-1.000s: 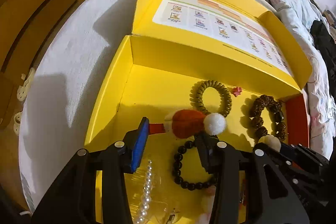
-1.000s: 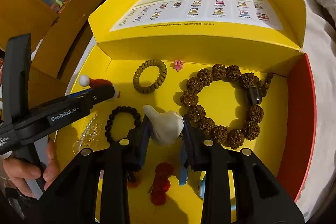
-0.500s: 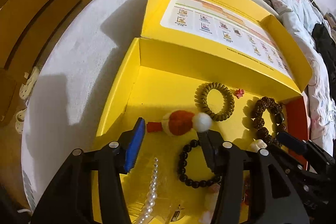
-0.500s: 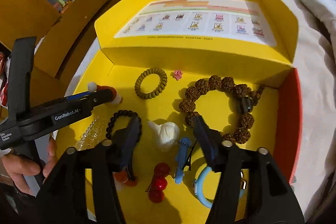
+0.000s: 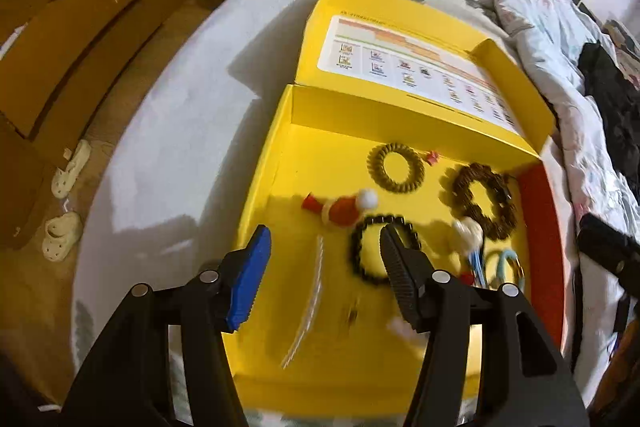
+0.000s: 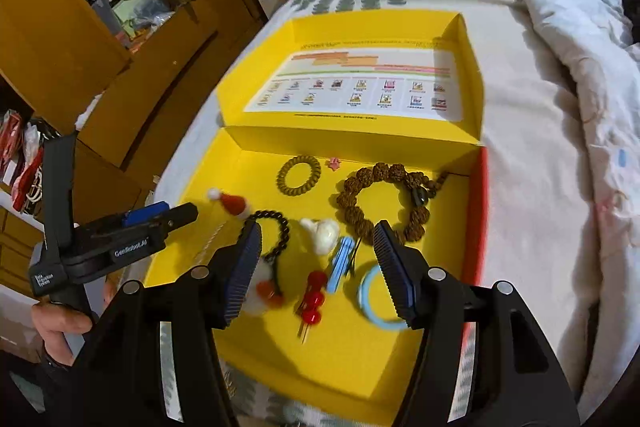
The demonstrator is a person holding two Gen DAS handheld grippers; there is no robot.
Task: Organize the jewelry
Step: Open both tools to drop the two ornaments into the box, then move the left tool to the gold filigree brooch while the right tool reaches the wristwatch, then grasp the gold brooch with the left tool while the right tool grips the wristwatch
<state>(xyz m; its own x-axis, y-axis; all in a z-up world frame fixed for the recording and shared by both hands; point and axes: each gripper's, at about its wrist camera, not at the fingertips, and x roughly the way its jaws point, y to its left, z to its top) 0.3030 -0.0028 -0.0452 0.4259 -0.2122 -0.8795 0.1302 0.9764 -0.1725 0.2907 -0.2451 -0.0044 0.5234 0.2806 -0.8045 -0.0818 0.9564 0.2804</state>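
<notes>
A yellow box (image 6: 404, 383) lies open on a bed (image 6: 532, 227), its lid (image 6: 468, 39) folded back with a printed sheet (image 6: 360, 83) pasted inside, and the jewelry is spread over the box floor. Near the back wall lie an olive coil hair tie (image 6: 299, 175) and a small pink star (image 6: 333, 164) just beside it; to the right sits a brown knobbly-bead bracelet (image 6: 384, 201) close to the red side wall (image 6: 478, 219). A little Santa hat clip (image 6: 232, 202) lies toward the left, with a black bead bracelet (image 6: 276, 233) just in front of it and a clear bead strand (image 5: 310, 301) further left. In the middle are a white plush piece (image 6: 322, 233), a blue hair clip (image 6: 340, 263), a red berry pin (image 6: 312, 301) and a light blue ring (image 6: 370, 297). The right gripper (image 6: 318, 269) hangs above the front half of the box with its fingers (image 6: 240, 267) spread wide and nothing between them; the berry pin and blue clip show in the gap below. The left gripper (image 5: 324, 279) hovers over the left front of the box, its fingers (image 5: 250, 277) also wide apart and holding nothing, the right one overlapping the black bead bracelet in its own view. In the right wrist view the left hand (image 6: 54, 323) grips the tool's handle at the box's left edge
</notes>
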